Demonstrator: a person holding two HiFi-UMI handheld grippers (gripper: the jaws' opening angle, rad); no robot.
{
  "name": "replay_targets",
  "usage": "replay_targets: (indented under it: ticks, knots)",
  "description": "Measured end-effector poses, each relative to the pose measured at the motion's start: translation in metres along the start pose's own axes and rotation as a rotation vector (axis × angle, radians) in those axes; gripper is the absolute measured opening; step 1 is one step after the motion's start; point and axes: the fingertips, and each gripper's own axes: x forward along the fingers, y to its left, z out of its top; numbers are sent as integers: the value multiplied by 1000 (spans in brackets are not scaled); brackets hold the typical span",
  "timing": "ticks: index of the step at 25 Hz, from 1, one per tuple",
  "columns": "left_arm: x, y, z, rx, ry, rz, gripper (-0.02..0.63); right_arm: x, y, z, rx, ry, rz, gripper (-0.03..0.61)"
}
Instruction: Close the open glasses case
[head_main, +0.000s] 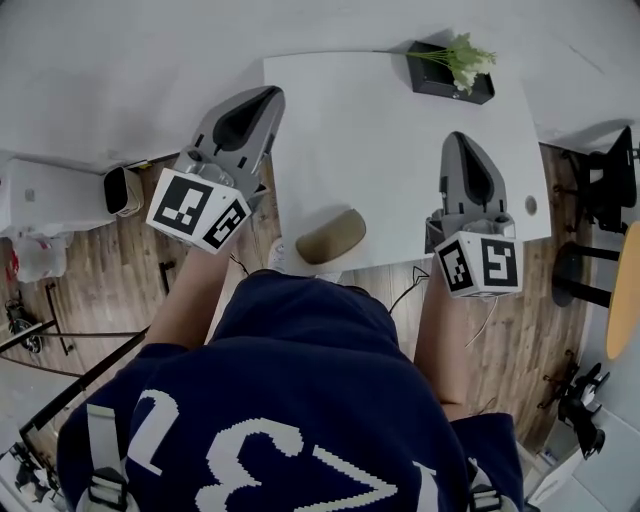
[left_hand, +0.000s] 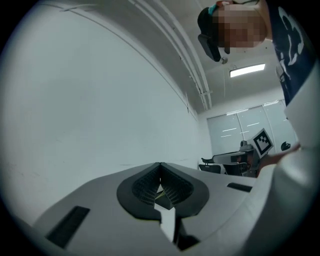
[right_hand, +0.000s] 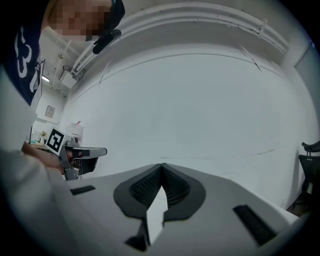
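Olive-brown glasses case (head_main: 331, 236) lies closed at the near edge of the white worktop (head_main: 400, 150), touched by neither the left gripper (head_main: 272, 95) nor the right gripper (head_main: 455, 138), each held clear with jaws together on nothing.

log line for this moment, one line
olive oval glasses case: closed, on white table | left gripper: shut, empty | right gripper: shut, empty

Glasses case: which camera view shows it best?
The head view: the glasses case lies whole on the white table, near its front edge. The left and right gripper views point elsewhere and do not show it.
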Motion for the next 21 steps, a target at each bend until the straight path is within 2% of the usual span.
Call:
replay_targets:
  ticks: [5, 11, 21]
  knots:
    - [-6, 5, 9, 34, -15, 41, 12, -5, 4, 11, 9, -28, -8, 23]
    - [-8, 5, 8, 24, -20, 47, 12, -9, 4, 14, 30, -39, -23, 23]
    - [-6, 0, 7, 26, -23, 36, 12, -6, 2, 16, 4, -37, -70, 24]
